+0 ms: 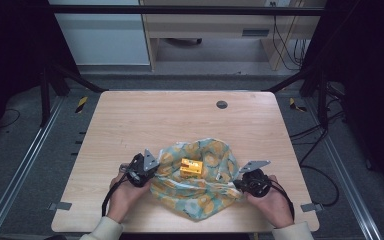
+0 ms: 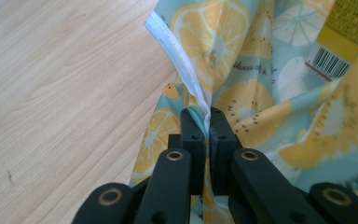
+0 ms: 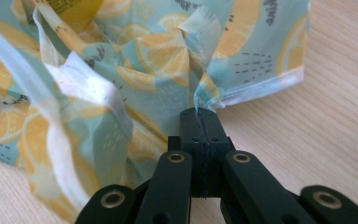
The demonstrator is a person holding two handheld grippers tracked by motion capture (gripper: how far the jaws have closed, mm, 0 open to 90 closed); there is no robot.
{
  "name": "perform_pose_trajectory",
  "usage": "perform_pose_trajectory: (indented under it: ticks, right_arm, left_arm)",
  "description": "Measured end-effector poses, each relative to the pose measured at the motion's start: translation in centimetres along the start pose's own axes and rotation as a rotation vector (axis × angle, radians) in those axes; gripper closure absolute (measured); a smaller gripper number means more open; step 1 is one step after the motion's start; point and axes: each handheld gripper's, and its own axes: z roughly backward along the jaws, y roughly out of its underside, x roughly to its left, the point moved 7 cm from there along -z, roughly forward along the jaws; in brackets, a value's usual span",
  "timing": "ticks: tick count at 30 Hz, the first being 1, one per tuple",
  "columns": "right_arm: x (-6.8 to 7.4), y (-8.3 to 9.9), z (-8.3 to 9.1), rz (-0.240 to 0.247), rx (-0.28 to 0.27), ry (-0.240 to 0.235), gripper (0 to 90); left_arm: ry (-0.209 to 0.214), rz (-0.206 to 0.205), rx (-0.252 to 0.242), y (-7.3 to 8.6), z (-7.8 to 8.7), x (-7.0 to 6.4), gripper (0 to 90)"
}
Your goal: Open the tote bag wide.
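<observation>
**Two jaws, one lemon-print bag**

Both of my tools are clamped on the same thing: a pale blue bag (image 1: 200, 185) printed with lemon and orange slices, lying crumpled on the wooden surface (image 1: 145, 120) close to its near edge, about midway between the near corners.

My left gripper (image 1: 147, 172) sits at the bag's left side. Seen along it in the left gripper view, my left gripper (image 2: 204, 122) has its jaws pressed together on a pinch of the cloth, right where the white hem (image 2: 177, 51) runs down into them. That hem rises away from the jaws towards the far left, standing up off the wood.

My right gripper (image 1: 240, 184) holds the bag's right side, nearer the surface's right edge. In the right gripper view, my right gripper (image 3: 199, 116) has its jaws shut tight on a gathered fold of the print, with the bag's hemmed corner (image 3: 279, 84) lying flat on the wood just beside them.

Between the two grips the fabric sags open, and a yellow box (image 1: 191, 167) rests inside on the cloth. Its barcode (image 2: 328, 60) shows at the upper right of the left gripper view.

My left hand (image 1: 125, 195) and right hand (image 1: 275, 200) come in over the near edge, well apart, one on each tool. A dark round grommet (image 1: 221, 104) sits in the surface near its far edge.
</observation>
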Motion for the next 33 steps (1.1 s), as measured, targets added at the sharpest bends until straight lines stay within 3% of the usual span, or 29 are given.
perform_pose_trajectory:
  ticks: [3, 4, 6, 9, 12, 14, 16, 20, 22, 25, 27, 30, 32, 33]
  right_arm:
    - [0.0, 0.3, 0.0, 0.001, -0.001, -0.007, 90.0]
    - [0.1, 0.2, 0.1, 0.003, -0.006, -0.009, 89.9]
    - [-0.1, -0.5, 0.7, 0.011, -0.068, 0.006, 70.6]
    - [-0.6, -2.9, 3.1, 0.002, -0.197, 0.051, 43.6]
    - [-1.0, -5.2, 4.7, 0.018, -0.299, 0.069, 30.9]
    - [-1.5, -6.5, 4.8, 0.016, -0.322, 0.087, 25.0]
    - [-2.3, -8.1, 3.3, -0.003, -0.309, 0.09, 18.5]
    - [-3.3, -10.1, -1.0, -0.064, -0.232, 0.043, 23.1]
    - [-3.7, -10.5, -2.6, -0.069, -0.202, 0.039, 36.9]
    - [-4.7, -10.6, -4.8, -0.038, -0.139, 0.09, 73.8]
    - [-5.7, -10.7, -5.4, -0.062, -0.118, 0.122, 85.9]
    - [-7.3, -10.8, -5.5, -0.117, -0.117, 0.156, 85.9]
    - [-7.8, -11.0, -5.2, -0.149, -0.133, 0.156, 75.3]
    - [-7.8, -11.3, -4.8, -0.166, -0.166, 0.145, 63.8]
  left_arm:
    - [0.008, -0.012, 0.004, 0.1, 0.1, -0.1, 86.1]
    - [-0.002, -0.025, -0.026, -0.3, 0.6, -0.1, 84.5]
    - [-0.04, -0.03, -0.096, -1.2, 2.1, 0.2, 72.2]
    - [-0.085, 0.004, -0.191, -3.0, 5.1, 0.4, 49.5]
    - [-0.061, 0.016, -0.258, -4.4, 7.6, -0.4, 45.0]
    - [-0.013, 0.009, -0.244, -4.3, 7.2, -1.7, 42.8]
    - [0.009, -0.003, -0.19, -3.2, 5.6, -2.9, 42.7]
    - [0.05, -0.041, -0.094, -0.9, 3.4, -4.7, 42.8]
    - [0.059, -0.054, -0.059, -0.2, 2.9, -5.2, 42.6]
    - [0.049, -0.089, 0.002, 0.7, 2.2, -5.3, 44.3]
    - [0.044, -0.108, 0.033, 1.1, 1.8, -5.5, 45.3]
    - [0.034, -0.124, 0.043, 1.2, 1.8, -5.6, 45.9]
    - [0.036, -0.122, 0.025, 0.9, 2.4, -5.6, 45.2]
    - [0.041, -0.114, 0.003, 0.6, 2.9, -5.4, 43.4]
